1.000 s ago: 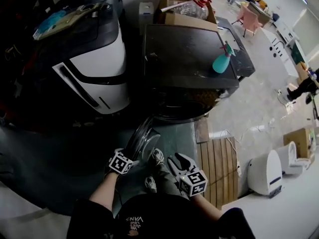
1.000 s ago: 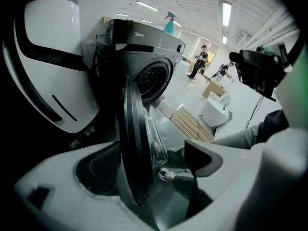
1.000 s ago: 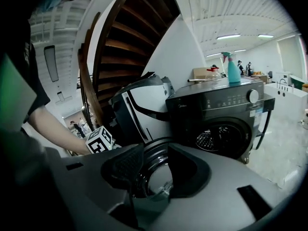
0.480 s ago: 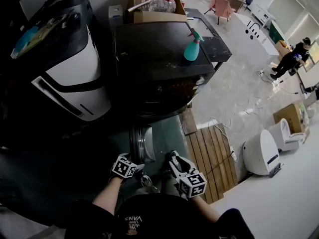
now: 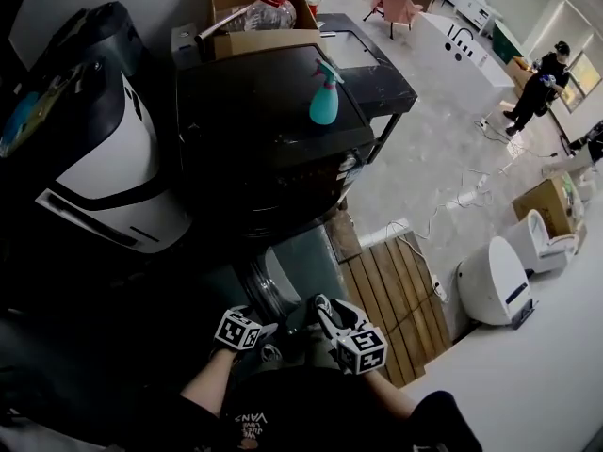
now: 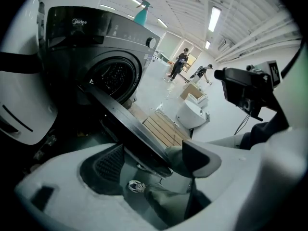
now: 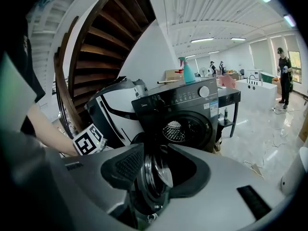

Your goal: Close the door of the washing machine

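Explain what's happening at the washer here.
A person with a gripper in each hand is working on the round glass door of the dark front-loading washing machine. The door stands open. The left gripper straddles its rim, jaws closing but not yet gripping; the right gripper is open around the glass.

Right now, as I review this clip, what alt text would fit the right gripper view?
The right gripper, jaws apart, frames the open round door, seen edge-on close to the camera. Behind it the dark front-loading washing machine shows its uncovered drum, with a teal spray bottle on top.
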A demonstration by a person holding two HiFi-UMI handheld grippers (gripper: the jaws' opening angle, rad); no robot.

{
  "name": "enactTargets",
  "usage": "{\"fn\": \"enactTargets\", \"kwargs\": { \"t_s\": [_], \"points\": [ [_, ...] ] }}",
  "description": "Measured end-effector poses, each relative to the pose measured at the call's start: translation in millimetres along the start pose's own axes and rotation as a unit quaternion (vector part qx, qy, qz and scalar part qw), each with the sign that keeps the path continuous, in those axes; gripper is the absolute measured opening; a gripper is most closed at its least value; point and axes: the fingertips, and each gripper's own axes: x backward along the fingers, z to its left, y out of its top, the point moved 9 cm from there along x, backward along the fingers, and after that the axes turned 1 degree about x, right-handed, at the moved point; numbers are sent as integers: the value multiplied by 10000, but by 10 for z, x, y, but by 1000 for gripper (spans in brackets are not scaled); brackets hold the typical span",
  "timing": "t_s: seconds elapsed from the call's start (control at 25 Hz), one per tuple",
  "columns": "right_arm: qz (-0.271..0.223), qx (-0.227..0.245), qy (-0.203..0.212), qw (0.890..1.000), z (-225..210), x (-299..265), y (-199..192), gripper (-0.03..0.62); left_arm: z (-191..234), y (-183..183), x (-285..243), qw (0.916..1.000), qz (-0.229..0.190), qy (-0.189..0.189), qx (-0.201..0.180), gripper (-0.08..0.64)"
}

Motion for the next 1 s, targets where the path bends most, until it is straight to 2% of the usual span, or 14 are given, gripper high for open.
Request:
{"fn": "enactTargets", "kwargs": {
  "t_s": [0.48, 1.0],
  "points": [
    [398, 9, 192, 9990, -926, -311, 224, 153, -229, 753, -555, 9996, -59, -208, 173, 362],
    [600, -108, 179, 9980, -1827, -674, 349, 149, -198, 1666, -1087, 9981, -549, -196, 216, 341]
  ]
}}
